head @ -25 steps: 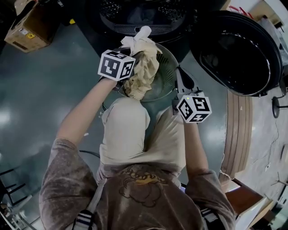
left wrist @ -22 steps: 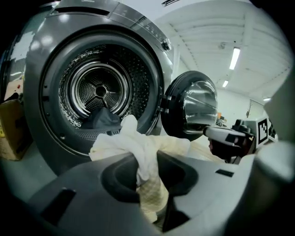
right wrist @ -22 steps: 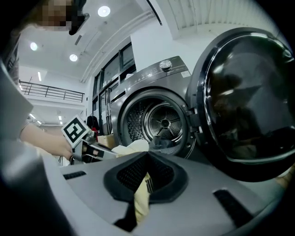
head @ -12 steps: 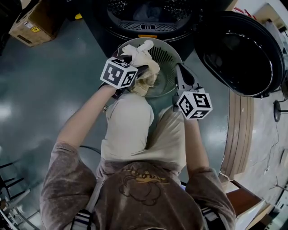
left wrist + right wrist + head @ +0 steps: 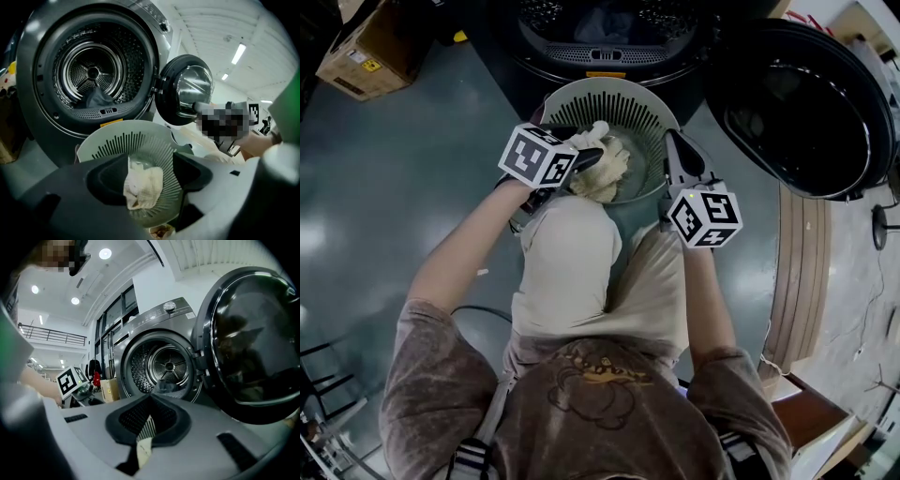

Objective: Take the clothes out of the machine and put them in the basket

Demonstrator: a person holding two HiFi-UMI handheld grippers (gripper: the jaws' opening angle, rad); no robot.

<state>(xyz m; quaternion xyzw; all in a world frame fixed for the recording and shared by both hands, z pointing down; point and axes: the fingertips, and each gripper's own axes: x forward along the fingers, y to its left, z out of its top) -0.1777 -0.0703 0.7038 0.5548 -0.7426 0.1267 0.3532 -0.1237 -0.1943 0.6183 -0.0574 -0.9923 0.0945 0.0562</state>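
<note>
Cloth (image 5: 605, 171) has dropped into basket (image 5: 645, 101); left claw (image 5: 150, 174) just opened.

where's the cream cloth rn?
Head view, top centre: the cream cloth lies inside the basket, on its left side, just in front of the machine with its open drum.

We see the right gripper (image 5: 150, 401) clamped on the basket (image 5: 143, 448) rim, lower centre; machine (image 5: 140, 329) behind, door (image 5: 253, 343) open right.

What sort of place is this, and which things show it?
Probably a laundry corner in a large hall, not a home: a front-loading machine with its door open, a slotted basket, high ceiling lights.
</note>
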